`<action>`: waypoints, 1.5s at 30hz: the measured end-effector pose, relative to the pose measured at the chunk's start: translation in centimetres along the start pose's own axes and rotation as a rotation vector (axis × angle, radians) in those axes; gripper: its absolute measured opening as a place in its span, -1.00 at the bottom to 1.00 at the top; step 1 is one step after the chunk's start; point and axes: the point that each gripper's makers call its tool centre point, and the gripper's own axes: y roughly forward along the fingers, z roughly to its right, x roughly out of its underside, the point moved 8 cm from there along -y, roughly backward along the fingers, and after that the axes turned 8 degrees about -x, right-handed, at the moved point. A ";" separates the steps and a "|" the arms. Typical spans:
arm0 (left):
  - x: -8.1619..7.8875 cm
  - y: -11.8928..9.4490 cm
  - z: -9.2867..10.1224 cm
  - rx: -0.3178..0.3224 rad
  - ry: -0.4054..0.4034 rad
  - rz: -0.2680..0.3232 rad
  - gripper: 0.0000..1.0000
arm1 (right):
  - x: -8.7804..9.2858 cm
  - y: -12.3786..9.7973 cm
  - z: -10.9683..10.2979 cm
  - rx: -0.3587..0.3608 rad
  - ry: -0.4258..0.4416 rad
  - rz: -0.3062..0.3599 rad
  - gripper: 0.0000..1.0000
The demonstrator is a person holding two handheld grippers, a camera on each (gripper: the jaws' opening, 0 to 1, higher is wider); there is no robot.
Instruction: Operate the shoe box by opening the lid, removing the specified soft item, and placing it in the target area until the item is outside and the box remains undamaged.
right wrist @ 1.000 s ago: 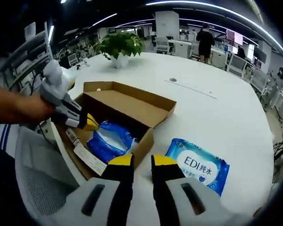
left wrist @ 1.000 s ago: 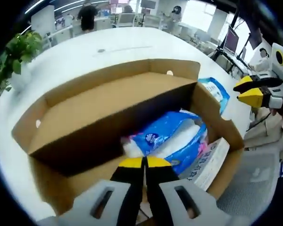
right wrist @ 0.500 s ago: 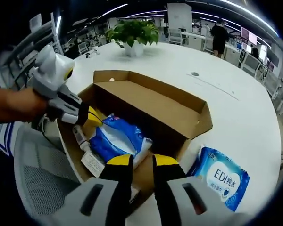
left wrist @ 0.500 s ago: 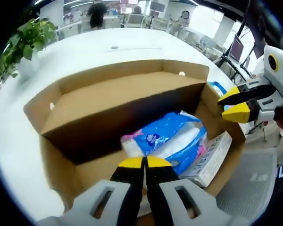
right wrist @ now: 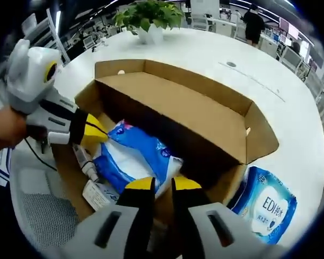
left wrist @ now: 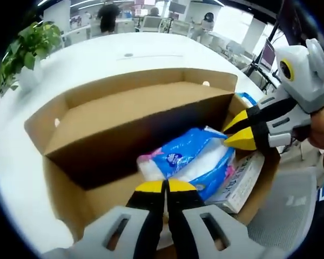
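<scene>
Office desks and a plant point(right wrist: 149, 13) are seen behind the white table point(left wrist: 97, 56); on it the box point(left wrist: 129, 116) stands with lid open; inside lie a blue tissue pack point(left wrist: 191, 159) and a flat carton point(left wrist: 240, 183); removal is judged in hand; the left gripper point(left wrist: 164, 186) is held together above the pack; the right gripper point(right wrist: 162, 183) is slightly parted over it; next, jaws must widen and grasp; a wipes pack point(right wrist: 267, 205) lies beside the box.

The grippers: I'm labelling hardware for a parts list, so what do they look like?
Each gripper has two black jaws with yellow tips on grey slotted mounts. Seen from the other view, the right gripper and the left gripper each have a white-grey body with a yellow-ringed round marking.
</scene>
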 end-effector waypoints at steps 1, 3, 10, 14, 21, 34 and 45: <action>0.0 0.0 0.0 0.001 0.001 0.001 -1.00 | 0.1 0.1 0.1 0.008 0.001 -0.015 -0.77; 0.0 0.1 -0.1 0.003 0.000 0.001 -1.00 | 0.3 0.1 0.3 0.026 0.009 -0.021 -0.72; 0.0 0.0 -0.1 0.012 0.007 0.002 -1.00 | 0.6 0.8 0.0 0.004 0.011 -0.056 -0.86; 0.0 0.2 -0.1 0.019 0.008 0.004 -1.00 | 0.7 1.1 0.2 0.010 0.006 -0.069 -0.91; -0.6 -0.7 0.2 0.027 0.057 0.043 -0.80 | 0.8 1.0 0.3 0.018 -0.008 -0.054 -0.99; 0.2 0.8 -0.8 0.062 -0.152 -0.010 -0.57 | 0.9 1.1 0.3 0.005 -0.013 -0.043 -1.00; 0.2 1.0 -1.4 0.027 -0.158 -0.028 -0.74 | 0.8 0.9 0.3 -0.019 -0.012 -0.019 -1.00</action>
